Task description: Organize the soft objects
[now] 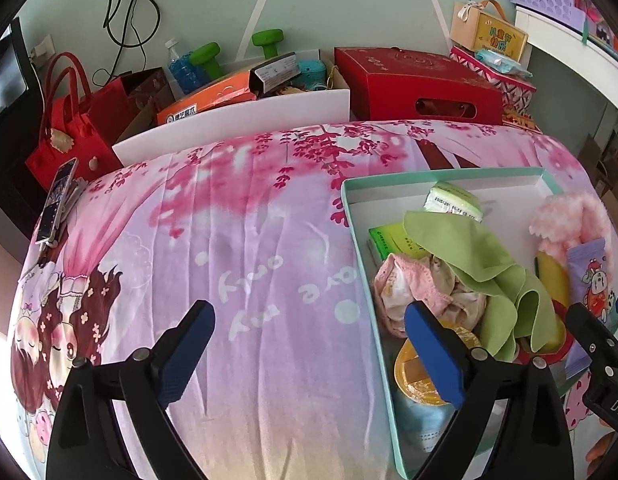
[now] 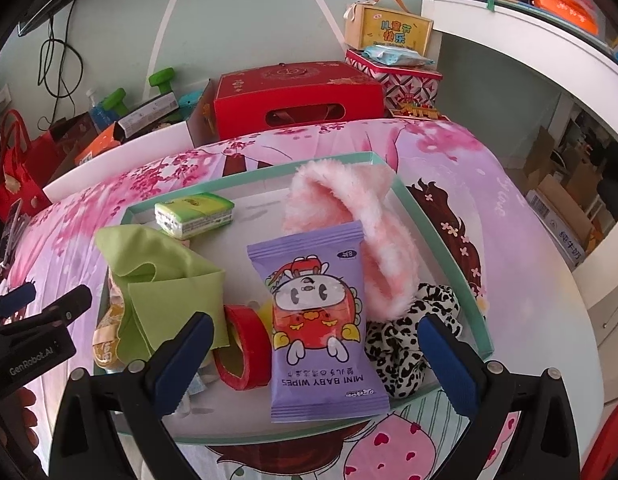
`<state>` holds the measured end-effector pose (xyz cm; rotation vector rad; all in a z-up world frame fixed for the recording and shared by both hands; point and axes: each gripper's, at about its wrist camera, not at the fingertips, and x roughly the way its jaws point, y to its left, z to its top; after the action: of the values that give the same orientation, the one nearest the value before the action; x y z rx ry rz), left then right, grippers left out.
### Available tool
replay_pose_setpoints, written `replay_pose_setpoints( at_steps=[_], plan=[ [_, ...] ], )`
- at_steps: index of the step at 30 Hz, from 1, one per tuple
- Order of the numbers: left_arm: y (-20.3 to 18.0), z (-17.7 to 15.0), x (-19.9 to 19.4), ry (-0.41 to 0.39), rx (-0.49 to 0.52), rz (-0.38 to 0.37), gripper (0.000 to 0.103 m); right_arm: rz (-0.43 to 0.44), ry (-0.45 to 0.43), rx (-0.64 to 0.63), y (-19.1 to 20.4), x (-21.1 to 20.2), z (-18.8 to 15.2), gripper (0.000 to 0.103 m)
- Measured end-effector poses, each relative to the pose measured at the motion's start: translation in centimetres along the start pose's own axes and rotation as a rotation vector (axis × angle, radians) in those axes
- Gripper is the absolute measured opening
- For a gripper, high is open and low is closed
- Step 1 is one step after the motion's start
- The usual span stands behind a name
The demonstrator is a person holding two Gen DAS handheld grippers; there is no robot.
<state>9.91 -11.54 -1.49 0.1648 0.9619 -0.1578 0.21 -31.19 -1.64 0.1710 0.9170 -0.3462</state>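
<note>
A teal-rimmed tray (image 1: 441,174) (image 2: 441,236) lies on a pink printed bedspread (image 1: 249,240). It holds a green cloth (image 1: 477,256) (image 2: 169,280), a crumpled pink fabric (image 1: 413,288), a fluffy pink headband (image 2: 361,232) (image 1: 569,220), a leopard scrunchie (image 2: 405,344), a purple baby-wipes pack (image 2: 321,320) (image 1: 589,276), a tissue pack (image 2: 193,212) (image 1: 453,200) and red tape (image 2: 241,352). My left gripper (image 1: 309,356) is open and empty over the tray's left edge. My right gripper (image 2: 317,364) is open and empty, its fingers either side of the wipes pack.
A red gift box (image 1: 417,84), a white bin of boxes (image 1: 237,124), green dumbbells (image 1: 205,58) and red bags (image 1: 69,124) stand behind the bed. A phone (image 1: 57,200) lies at the bed's left edge. A white desk (image 2: 549,80) is at right.
</note>
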Motion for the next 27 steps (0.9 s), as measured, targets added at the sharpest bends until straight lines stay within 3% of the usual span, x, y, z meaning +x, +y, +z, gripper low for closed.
replay_pose_setpoints(
  at_steps=[12, 22, 27],
  plan=[
    [0.7, -0.6, -2.2, 0.004, -0.025, 0.034, 0.096, 0.045, 0.026, -0.011, 0.9, -2.2, -0.4, 0.103],
    [2.5, -3.3, -4.8, 0.013, -0.058, 0.129, 0.096, 0.100, 0.033, -0.067, 3.2, -4.7, -2.2, 0.103],
    [4.1, -5.5, -5.3, 0.055, -0.094, 0.176, 0.096, 0.131, 0.050, -0.083, 4.0, -5.4, -3.5, 0.103]
  ],
)
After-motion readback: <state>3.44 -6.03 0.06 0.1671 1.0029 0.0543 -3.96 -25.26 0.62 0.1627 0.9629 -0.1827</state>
